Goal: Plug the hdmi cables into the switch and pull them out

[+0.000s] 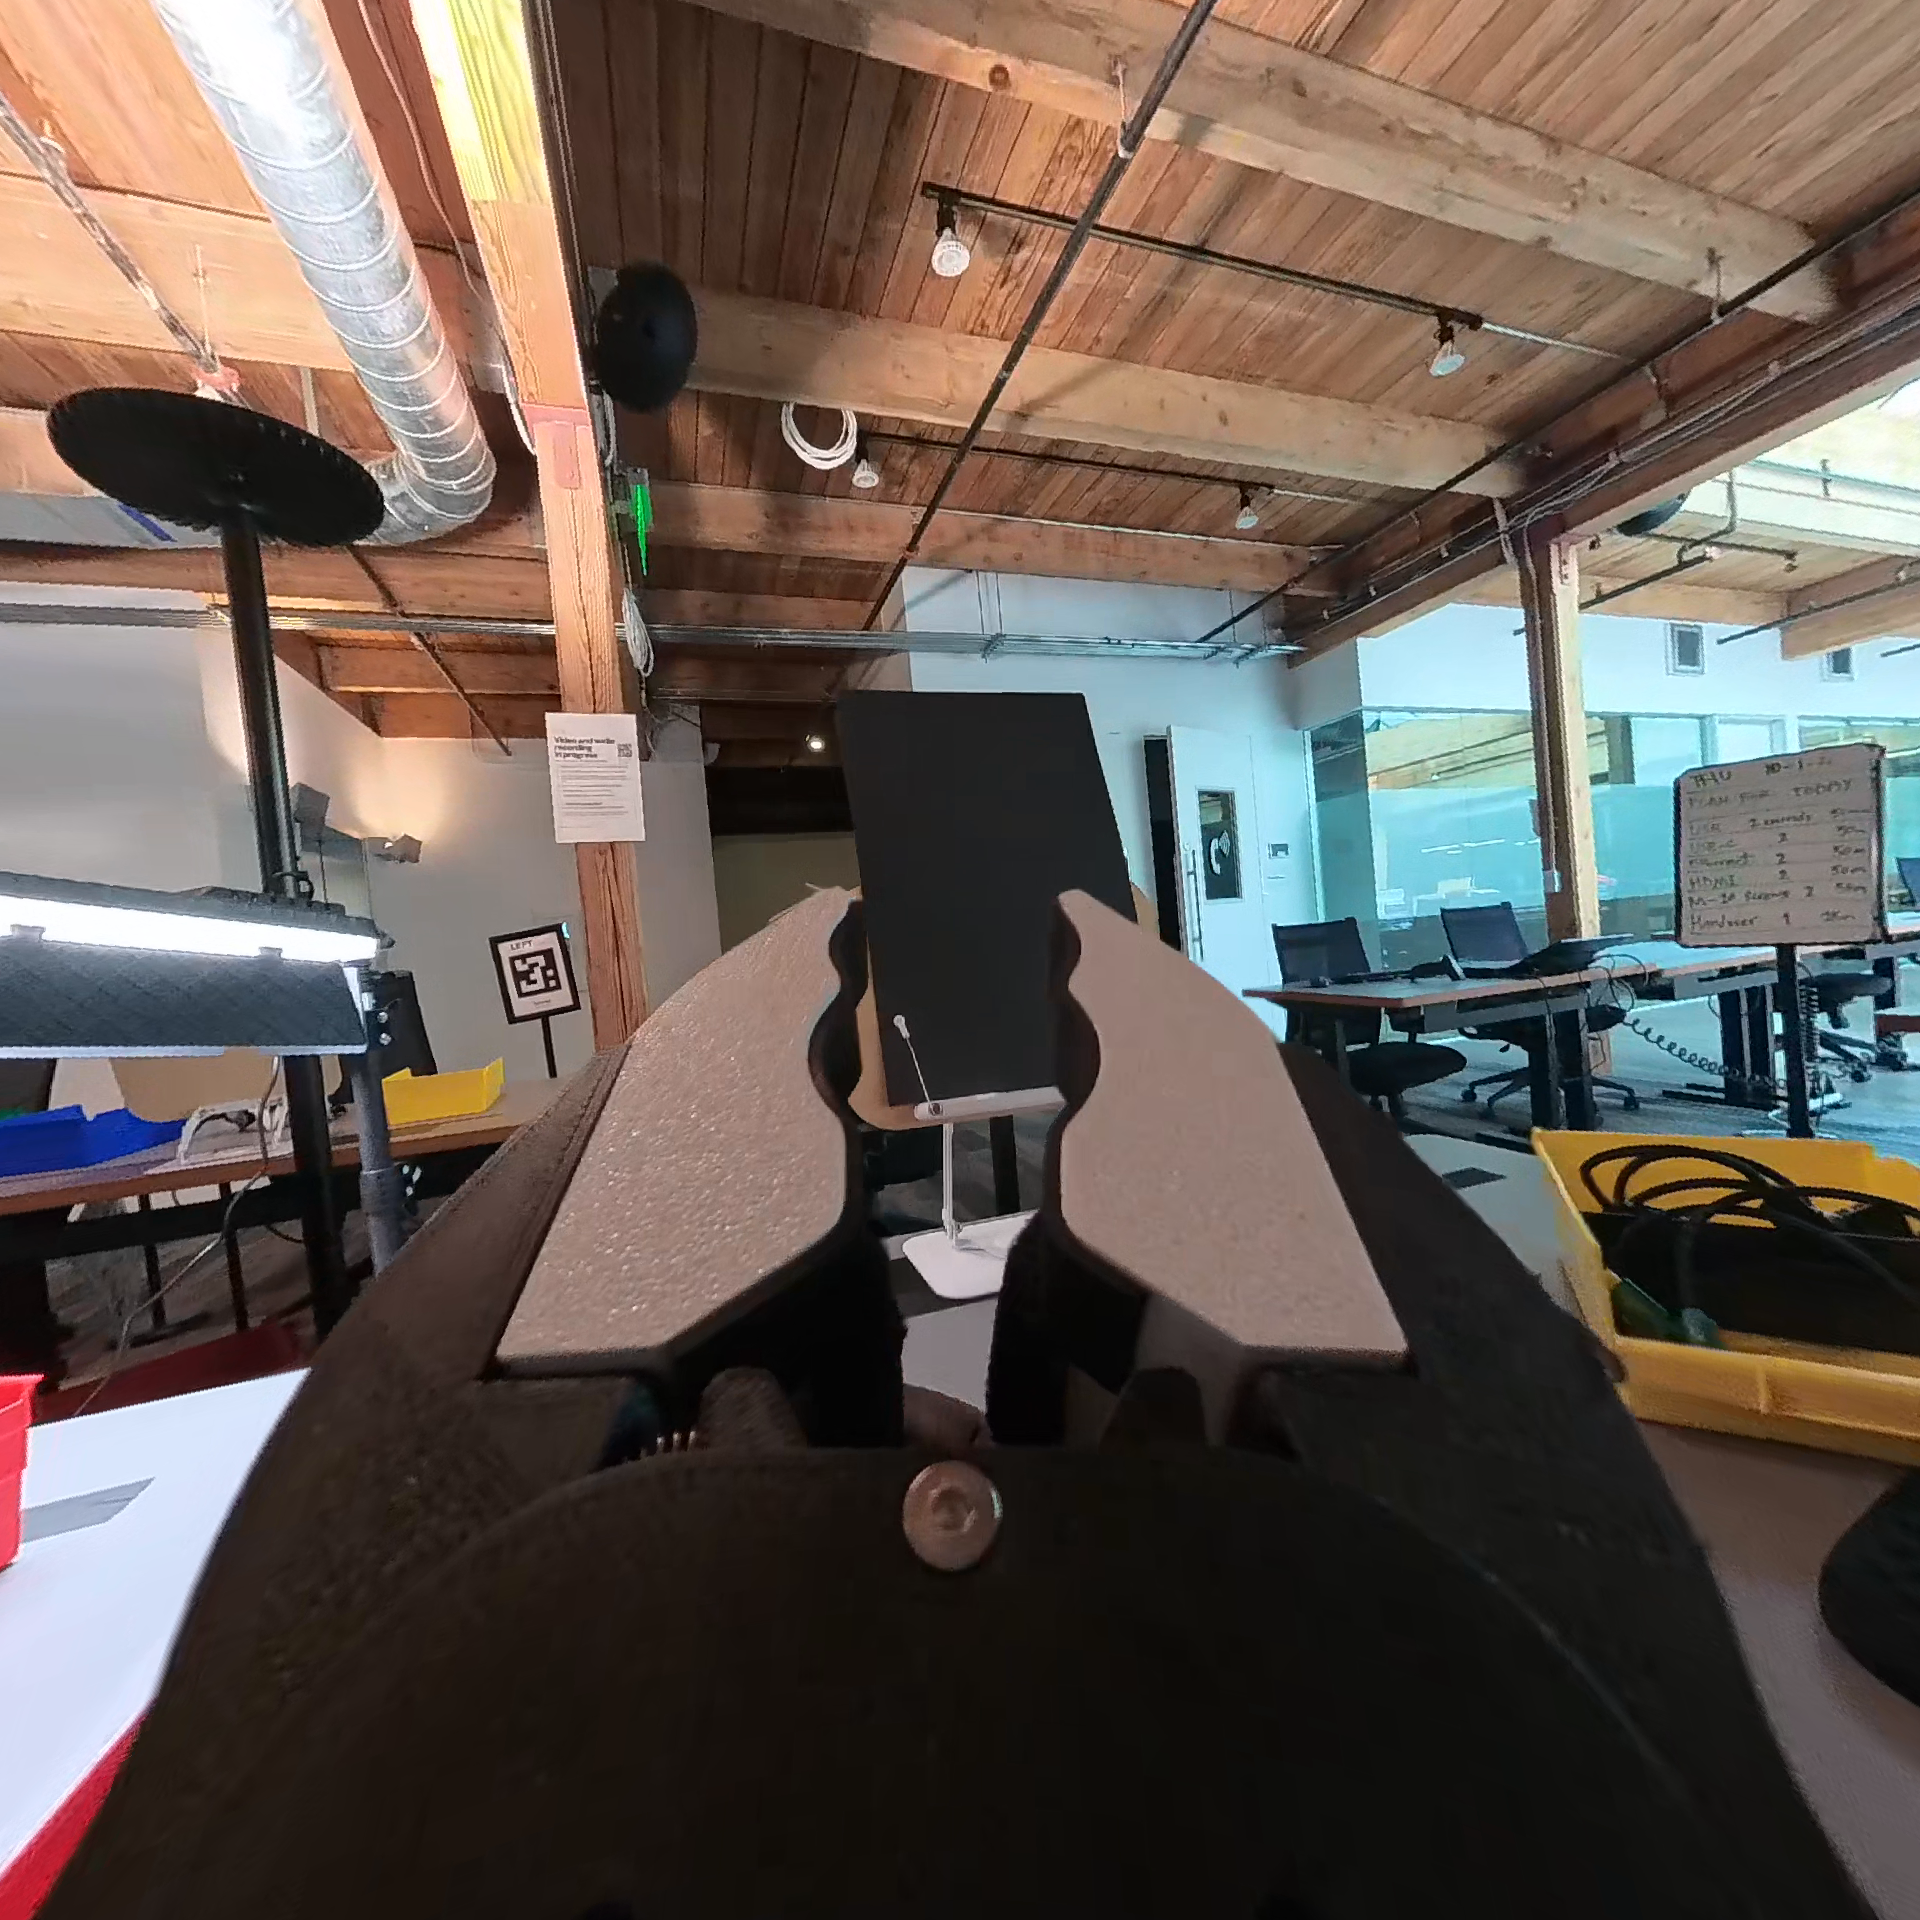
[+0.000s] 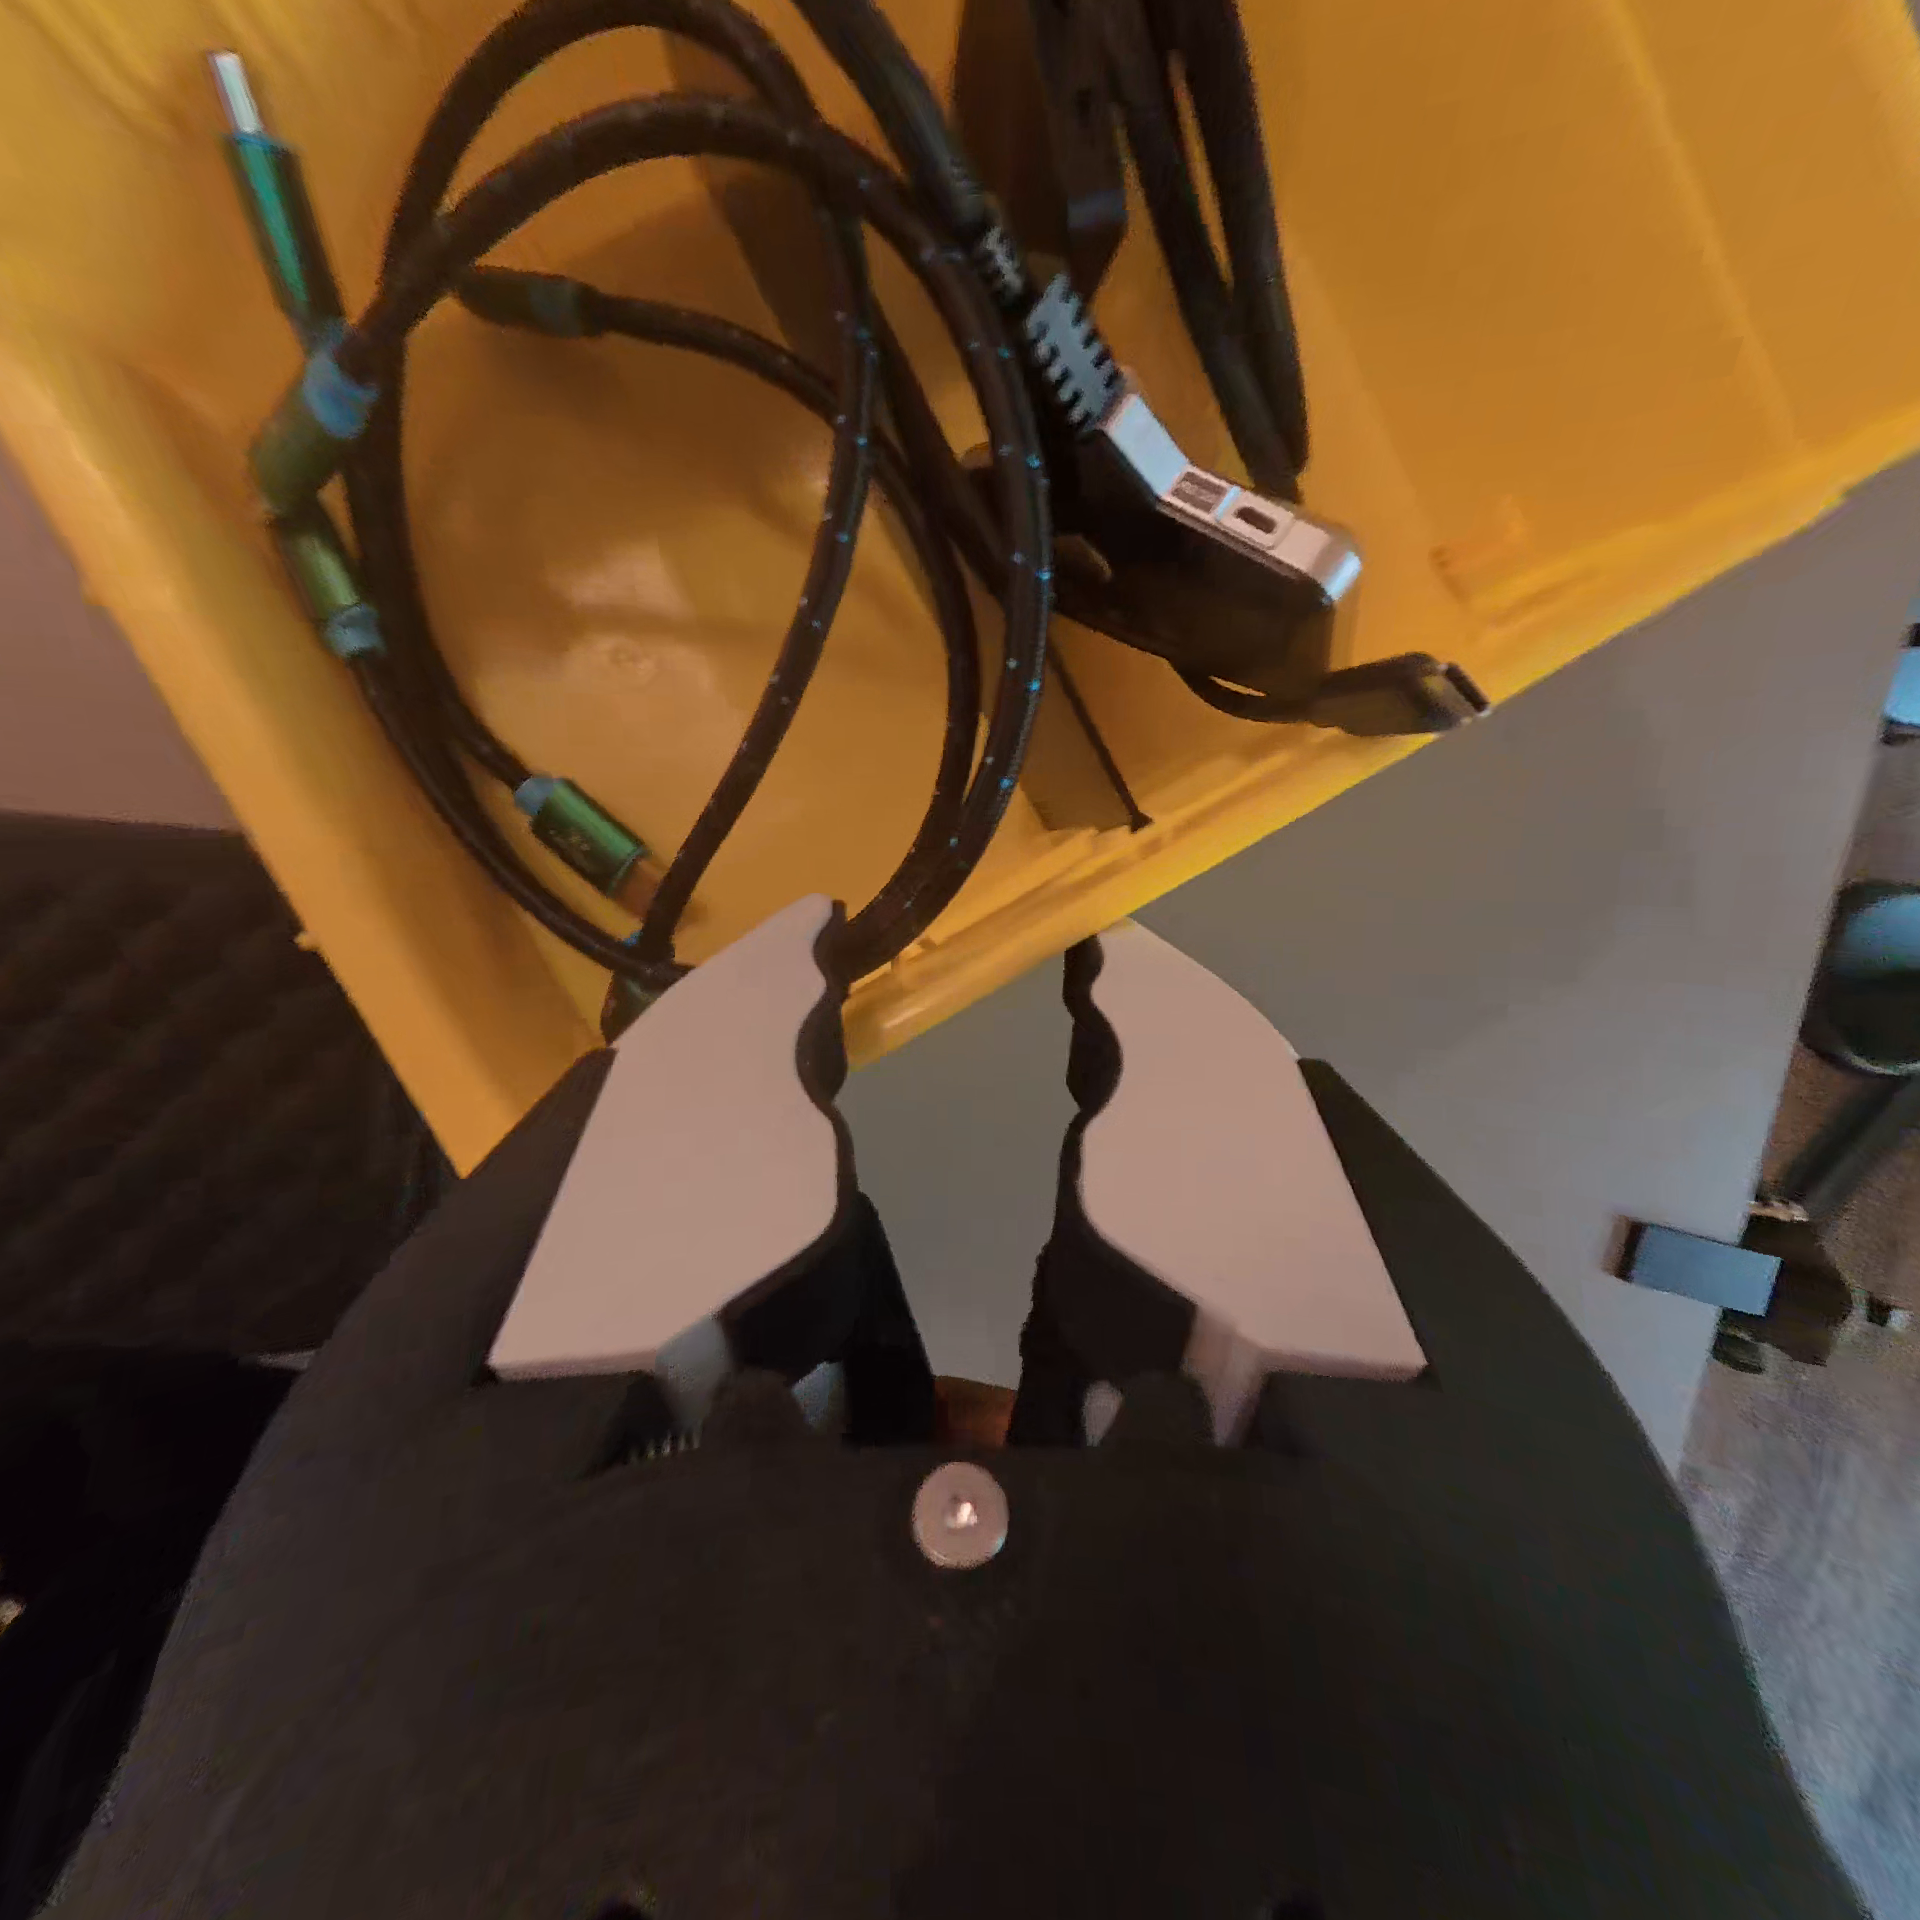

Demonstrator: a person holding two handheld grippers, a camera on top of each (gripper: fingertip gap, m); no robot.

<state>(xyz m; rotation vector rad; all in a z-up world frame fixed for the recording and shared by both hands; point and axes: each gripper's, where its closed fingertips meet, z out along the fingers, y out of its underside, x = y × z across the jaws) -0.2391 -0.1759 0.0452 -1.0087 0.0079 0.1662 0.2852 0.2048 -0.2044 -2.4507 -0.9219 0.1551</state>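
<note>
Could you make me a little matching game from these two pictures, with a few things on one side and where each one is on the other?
Things:
1. black braided cables with green metal plugs
2. small dark adapter box with a silver port face
3. flat black panel on a slim white stand
4. right gripper

Places:
A. beyond the left gripper, seen between its fingers
B. coiled on the floor of the yellow plastic bin
C. open, hovering at the bin's near rim
D. in the bin, to the right of the coil

Pairs: 1-B, 2-D, 3-A, 4-C
</note>
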